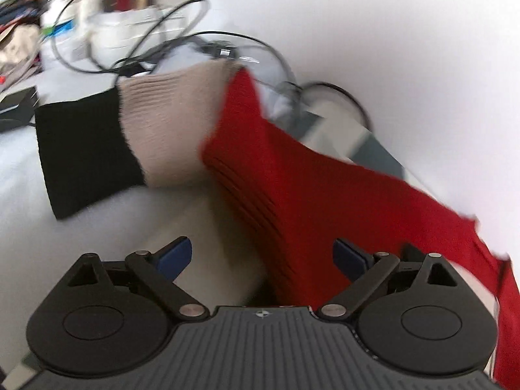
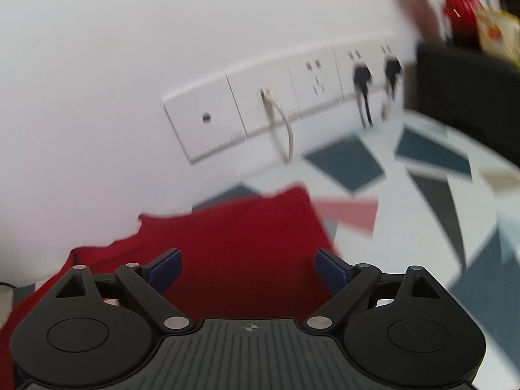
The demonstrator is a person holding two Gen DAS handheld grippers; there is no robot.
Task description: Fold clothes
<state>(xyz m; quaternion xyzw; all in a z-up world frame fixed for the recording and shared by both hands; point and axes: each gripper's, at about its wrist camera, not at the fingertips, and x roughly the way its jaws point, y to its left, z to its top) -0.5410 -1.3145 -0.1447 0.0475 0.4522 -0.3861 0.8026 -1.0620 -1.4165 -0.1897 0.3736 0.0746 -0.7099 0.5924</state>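
Note:
A knitted garment in red, beige and black lies across the white table. In the left wrist view its red part (image 1: 292, 178) runs from the centre to the lower right, the beige band (image 1: 165, 123) and black band (image 1: 84, 149) stretch to the left. My left gripper (image 1: 262, 258) stands open above the cloth, nothing pressed between its blue pads. In the right wrist view the red cloth (image 2: 240, 247) lies flat under and ahead of my right gripper (image 2: 248, 268), which is open too, pads apart from the fabric.
Black cables (image 1: 169, 32) and cluttered boxes (image 1: 123, 19) lie beyond the garment at the left. A white wall with a row of sockets (image 2: 292, 97) and plugged cords stands close behind. A patterned tablecloth (image 2: 422, 175) spreads to the right, with a dark box (image 2: 468, 84) at its far edge.

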